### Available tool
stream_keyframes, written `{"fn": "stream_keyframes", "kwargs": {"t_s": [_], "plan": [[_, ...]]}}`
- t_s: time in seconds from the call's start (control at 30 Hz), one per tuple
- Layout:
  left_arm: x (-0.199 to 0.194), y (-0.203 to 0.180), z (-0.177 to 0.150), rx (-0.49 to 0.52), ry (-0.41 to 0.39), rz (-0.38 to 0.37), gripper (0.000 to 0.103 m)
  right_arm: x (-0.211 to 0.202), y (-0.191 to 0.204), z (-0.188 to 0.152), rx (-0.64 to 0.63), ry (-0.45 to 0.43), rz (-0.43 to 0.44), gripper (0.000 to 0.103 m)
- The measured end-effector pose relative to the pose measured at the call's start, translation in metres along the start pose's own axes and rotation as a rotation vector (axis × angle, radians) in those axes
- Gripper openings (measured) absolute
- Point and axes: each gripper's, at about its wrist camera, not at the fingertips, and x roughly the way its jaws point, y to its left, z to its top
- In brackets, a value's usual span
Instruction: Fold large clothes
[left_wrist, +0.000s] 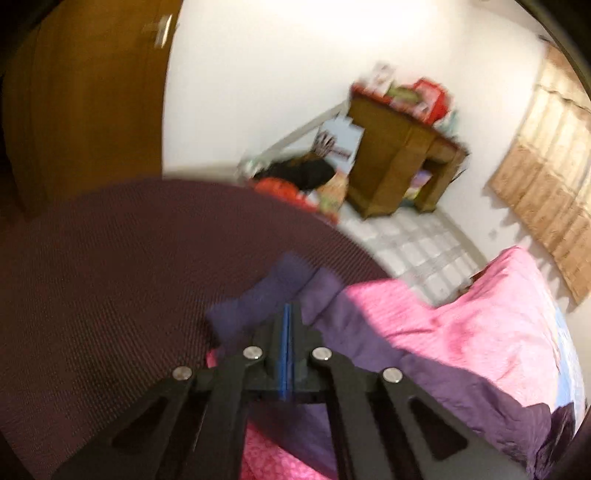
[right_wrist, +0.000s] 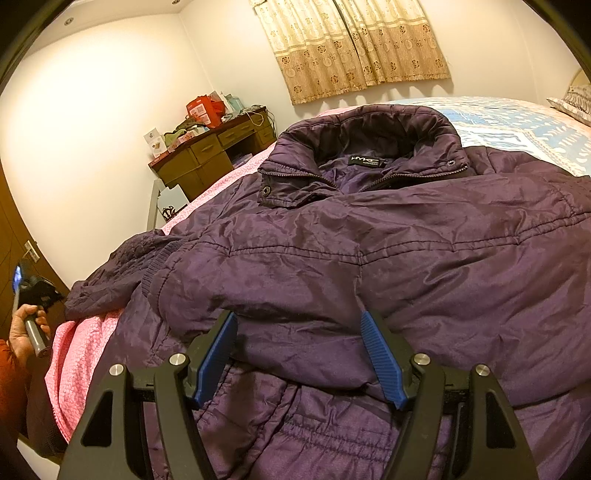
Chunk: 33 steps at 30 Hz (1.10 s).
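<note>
A large purple padded jacket (right_wrist: 369, 258) lies on the bed, collar at the far side, one sleeve folded across its front. My right gripper (right_wrist: 299, 325) is open, its blue pads on either side of the folded sleeve's lower edge. My left gripper (left_wrist: 287, 314) is shut, pads pressed together, with purple jacket cloth (left_wrist: 280, 295) just beyond its tips; I cannot tell whether cloth is pinched. In the right wrist view the left gripper's handle (right_wrist: 35, 295) is held in a hand off the bed's left edge, apart from the jacket.
A pink bedspread (right_wrist: 77, 347) covers the bed, with a blue patterned quilt (right_wrist: 517, 125) beyond the collar. A dark maroon quilted cloth (left_wrist: 110, 277) fills the left wrist view's left. A cluttered wooden desk (right_wrist: 214, 151) stands by the wall. Curtains (right_wrist: 354, 44) hang behind. A wooden door (left_wrist: 81, 92) is at left.
</note>
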Motion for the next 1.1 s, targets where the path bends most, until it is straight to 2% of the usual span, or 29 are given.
{"fn": "stream_keyframes", "kwargs": {"t_s": [0.13,0.17,0.23,0.27,0.3,0.37,0.47,0.57,0.67,0.73,0.83,0.9,0.97,1.1], "plan": [[-0.042,-0.024,0.010,0.085,-0.096,-0.092,0.000,0.000,0.000,0.000,0.000,0.000,0.000,0.071],[-0.049,-0.029,0.012,0.093,-0.106,-0.126,0.000,-0.001,-0.001,0.000,0.001,0.000,0.000,0.071],[-0.059,-0.026,0.014,0.058,-0.086,-0.145,0.003,0.000,0.000,0.000,0.002,0.000,0.002,0.071],[-0.060,-0.018,0.013,0.008,-0.056,-0.139,0.017,-0.001,-0.001,0.000,0.006,-0.004,0.008,0.071],[-0.057,-0.007,0.011,-0.045,-0.023,-0.122,0.051,-0.001,-0.001,0.000,0.006,-0.004,0.009,0.071],[-0.049,0.013,0.005,-0.115,-0.002,-0.072,0.091,0.000,0.000,0.000,0.007,-0.004,0.011,0.071],[-0.030,0.029,-0.002,-0.104,0.013,0.004,0.091,0.000,-0.001,0.000,0.006,-0.003,0.009,0.071],[-0.001,0.036,-0.007,-0.105,0.121,0.092,0.090,0.000,-0.001,0.000,0.006,-0.004,0.009,0.071],[0.023,0.036,-0.014,-0.142,0.209,0.042,0.089,0.000,0.000,0.000,0.004,-0.003,0.010,0.072],[0.034,0.030,-0.020,-0.135,0.239,0.029,0.088,0.000,0.000,0.000,0.004,-0.002,0.009,0.072],[0.035,0.015,-0.025,-0.088,0.189,0.051,0.068,0.002,0.002,-0.001,0.000,0.000,0.008,0.073],[0.034,0.012,-0.026,-0.079,0.173,0.029,0.051,0.002,0.002,-0.001,0.001,0.000,0.009,0.073],[0.029,0.017,-0.021,-0.097,0.159,-0.004,0.038,0.002,0.002,-0.001,0.001,-0.001,0.009,0.073],[-0.001,0.018,-0.018,-0.091,0.086,-0.044,0.029,0.001,0.002,-0.001,0.002,-0.001,0.010,0.073]]}}
